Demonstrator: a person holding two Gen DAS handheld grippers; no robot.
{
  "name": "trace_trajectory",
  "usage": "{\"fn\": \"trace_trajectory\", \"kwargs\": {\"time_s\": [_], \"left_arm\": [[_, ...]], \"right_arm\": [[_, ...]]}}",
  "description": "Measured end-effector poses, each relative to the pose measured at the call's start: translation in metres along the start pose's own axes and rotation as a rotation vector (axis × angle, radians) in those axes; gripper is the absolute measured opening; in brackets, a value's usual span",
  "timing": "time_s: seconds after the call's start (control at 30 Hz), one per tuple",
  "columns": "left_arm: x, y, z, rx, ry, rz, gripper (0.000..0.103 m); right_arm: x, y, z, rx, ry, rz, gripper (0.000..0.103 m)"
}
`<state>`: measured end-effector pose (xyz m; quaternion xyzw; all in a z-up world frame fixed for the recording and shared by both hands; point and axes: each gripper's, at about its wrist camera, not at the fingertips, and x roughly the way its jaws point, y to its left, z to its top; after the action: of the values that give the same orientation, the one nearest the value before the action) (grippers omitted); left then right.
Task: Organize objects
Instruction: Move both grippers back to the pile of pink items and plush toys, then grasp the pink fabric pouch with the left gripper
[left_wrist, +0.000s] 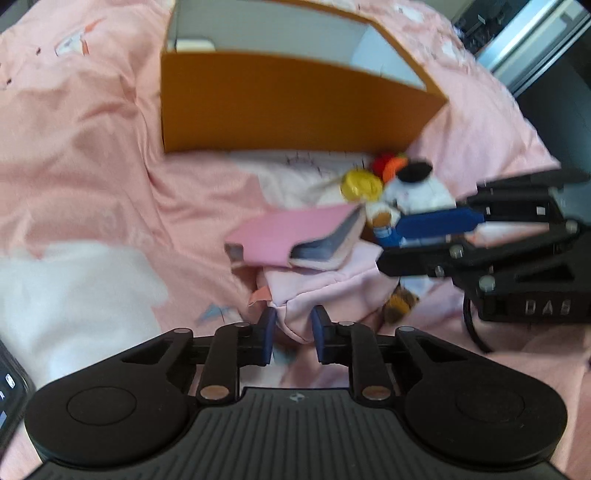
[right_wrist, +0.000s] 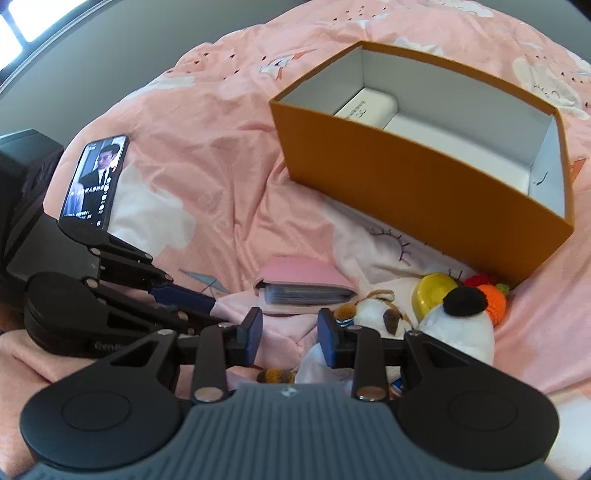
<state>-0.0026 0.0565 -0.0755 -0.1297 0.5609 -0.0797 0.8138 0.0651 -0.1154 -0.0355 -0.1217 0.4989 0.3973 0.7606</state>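
An open orange box (left_wrist: 295, 103) with a white inside (right_wrist: 461, 144) stands on the pink bedspread; a white item (right_wrist: 365, 107) lies in it. In front of it lie a pink card wallet (left_wrist: 295, 236) (right_wrist: 303, 280), a white plush toy (left_wrist: 417, 192) (right_wrist: 458, 325), a yellow cap (left_wrist: 360, 182) (right_wrist: 436, 291) and orange and red crochet pieces (right_wrist: 491, 299). My left gripper (left_wrist: 294, 332) is shut on a fold of pale pink cloth (left_wrist: 321, 284) under the wallet. My right gripper (right_wrist: 290, 336) is open, its fingers beside the plush toy.
A phone (right_wrist: 94, 181) with a lit screen lies on the bedspread at the left. The right gripper (left_wrist: 432, 236) reaches in from the right in the left wrist view. The left gripper (right_wrist: 181, 299) shows at the left in the right wrist view.
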Motion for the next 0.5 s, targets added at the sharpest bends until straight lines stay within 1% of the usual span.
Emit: {"fn": "trace_trajectory", "kwargs": {"time_s": [0.1,0.17,0.23,0.3,0.4,0.5], "left_arm": [[-0.006,0.003,0.014,-0.018,-0.06,-0.005,0.022],[-0.007,0.0,0.025,-0.012,-0.1,0.006,0.022],[-0.005,0.0,0.036,-0.029,-0.146,0.02,0.022],[-0.003,0.004,0.044,-0.073,-0.184,0.025,0.021],[-0.004,0.007,0.049,-0.115,-0.236,0.051,0.022],[-0.007,0.014,0.048,-0.148,-0.259,0.041,0.022]], "right_arm": [[-0.005,-0.002,0.003,0.0,-0.026,-0.014,0.037],[-0.007,-0.003,0.005,0.001,-0.034,-0.017,0.037],[-0.008,-0.003,0.006,-0.008,-0.041,-0.022,0.042],[-0.007,-0.003,0.008,-0.013,-0.044,-0.027,0.047],[-0.002,-0.005,0.012,-0.01,-0.041,-0.046,0.048],[0.009,-0.008,0.016,-0.012,-0.043,-0.09,0.048]]}}
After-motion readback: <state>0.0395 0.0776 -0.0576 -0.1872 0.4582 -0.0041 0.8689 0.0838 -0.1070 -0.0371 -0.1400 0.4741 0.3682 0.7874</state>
